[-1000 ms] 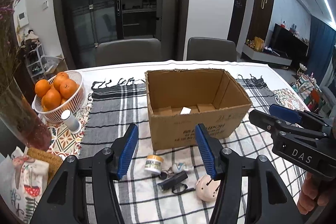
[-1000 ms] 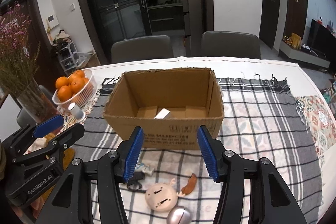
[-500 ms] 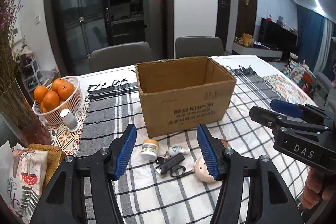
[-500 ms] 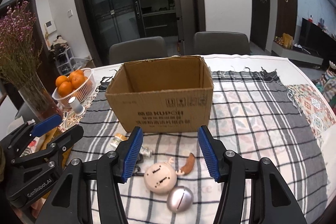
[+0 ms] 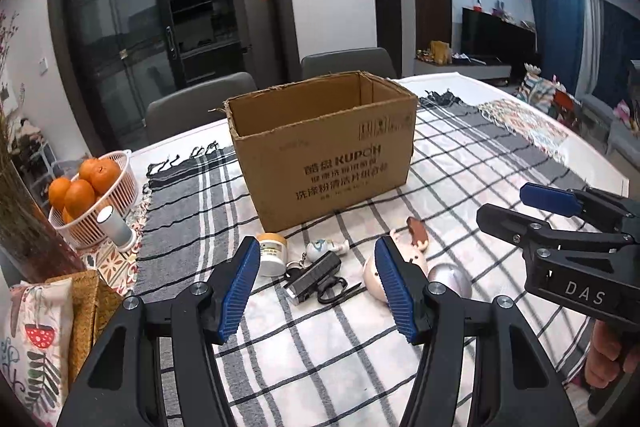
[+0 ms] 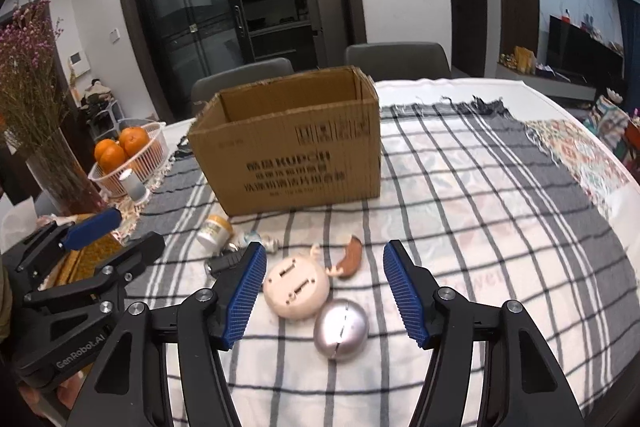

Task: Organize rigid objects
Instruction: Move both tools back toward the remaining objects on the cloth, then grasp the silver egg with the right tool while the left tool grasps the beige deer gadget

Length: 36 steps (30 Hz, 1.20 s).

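Observation:
An open cardboard box [image 5: 328, 155] stands on the checked cloth; it also shows in the right wrist view [image 6: 292, 155]. Before it lie a small yellow-lidded jar [image 5: 271, 254], a little white figurine [image 5: 322, 247], a black flashlight-like item with keys [image 5: 314, 279], a cream round disc [image 6: 297, 291], a silver egg-shaped object [image 6: 341, 323] and a brown ice-cream-shaped piece [image 6: 351, 257]. My left gripper [image 5: 316, 291] is open and empty above the black item. My right gripper [image 6: 325, 293] is open and empty above the disc and the silver object.
A white basket of oranges [image 5: 96, 193] and a small white cylinder [image 5: 116, 229] stand at the left, beside a glass vase with dried flowers [image 6: 60, 163]. A woven mat and printed pouch [image 5: 36, 339] lie at the near left. Two chairs stand behind the table.
Both grippers have dropped lower and pulled back from the box, so its inside is out of sight and the small objects in front come fully into view. Both stay open.

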Each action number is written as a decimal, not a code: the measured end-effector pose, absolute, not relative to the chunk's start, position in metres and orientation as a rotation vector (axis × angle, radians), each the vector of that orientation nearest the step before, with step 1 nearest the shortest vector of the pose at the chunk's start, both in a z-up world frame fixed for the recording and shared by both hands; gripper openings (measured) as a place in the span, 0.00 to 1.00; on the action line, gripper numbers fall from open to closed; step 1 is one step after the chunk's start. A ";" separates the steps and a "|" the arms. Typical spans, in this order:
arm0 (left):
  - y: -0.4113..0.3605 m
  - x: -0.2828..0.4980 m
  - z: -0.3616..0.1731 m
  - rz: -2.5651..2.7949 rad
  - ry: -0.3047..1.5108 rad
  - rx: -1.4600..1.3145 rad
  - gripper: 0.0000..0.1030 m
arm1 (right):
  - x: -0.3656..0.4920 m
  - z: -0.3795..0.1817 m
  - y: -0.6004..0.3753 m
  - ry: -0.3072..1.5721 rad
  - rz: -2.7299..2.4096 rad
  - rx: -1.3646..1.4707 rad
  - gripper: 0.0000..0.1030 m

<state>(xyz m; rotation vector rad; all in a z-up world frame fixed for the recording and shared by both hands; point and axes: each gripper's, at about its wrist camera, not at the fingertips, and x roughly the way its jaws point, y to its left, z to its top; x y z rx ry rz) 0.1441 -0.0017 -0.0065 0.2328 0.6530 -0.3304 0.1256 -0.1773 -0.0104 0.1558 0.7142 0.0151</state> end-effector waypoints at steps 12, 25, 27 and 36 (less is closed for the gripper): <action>-0.004 0.147 -0.035 -0.450 0.702 0.276 0.57 | 0.112 -0.047 -0.171 0.799 0.001 0.203 0.60; -0.014 0.161 -0.075 -0.565 0.755 0.361 0.61 | 0.123 -0.086 -0.168 0.909 -0.024 0.207 0.60; -0.015 0.165 -0.078 -0.568 0.762 0.372 0.61 | 0.125 -0.092 -0.168 0.923 -0.031 0.202 0.60; -0.031 0.180 -0.091 -0.687 0.797 0.420 0.63 | 0.134 -0.113 -0.173 0.991 -0.044 0.227 0.60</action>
